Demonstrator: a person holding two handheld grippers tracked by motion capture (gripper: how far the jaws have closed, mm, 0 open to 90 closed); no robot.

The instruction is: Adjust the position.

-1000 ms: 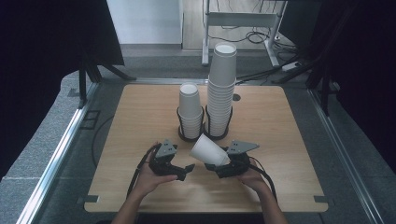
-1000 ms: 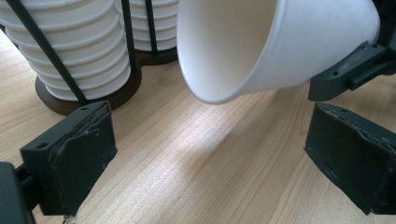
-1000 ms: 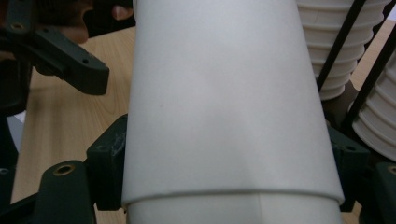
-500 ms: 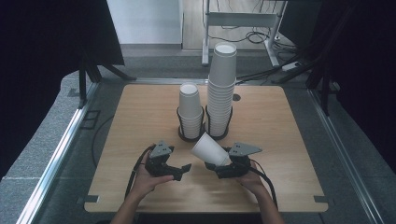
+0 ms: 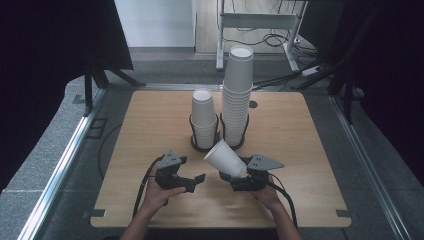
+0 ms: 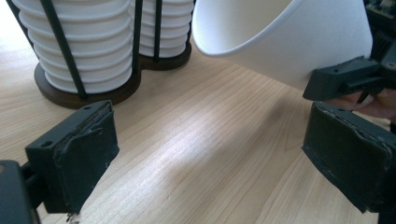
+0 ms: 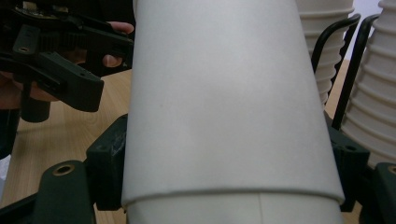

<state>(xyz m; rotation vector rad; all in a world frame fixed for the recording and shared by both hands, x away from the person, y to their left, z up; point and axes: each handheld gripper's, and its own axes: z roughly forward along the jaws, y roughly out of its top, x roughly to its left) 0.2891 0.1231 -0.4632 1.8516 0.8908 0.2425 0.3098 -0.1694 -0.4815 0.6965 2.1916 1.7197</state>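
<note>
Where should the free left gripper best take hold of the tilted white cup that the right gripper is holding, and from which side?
Probably at the upper wall just below the open rim of the white cup, coming from the left gripper side. The right gripper clamps the narrow base end, and the cup tilts up-left, so its wide end is free.

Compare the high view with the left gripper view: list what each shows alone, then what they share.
High view alone: both hands, the right gripper shut on the tilted white paper cup, the tops of both cup stacks, and the table edges.

Left gripper view alone: the left gripper close up, jaws apart with bare wood between, having just been closing slightly.

Both: the cup, the stacks in their black holder, the wooden tabletop.
</note>
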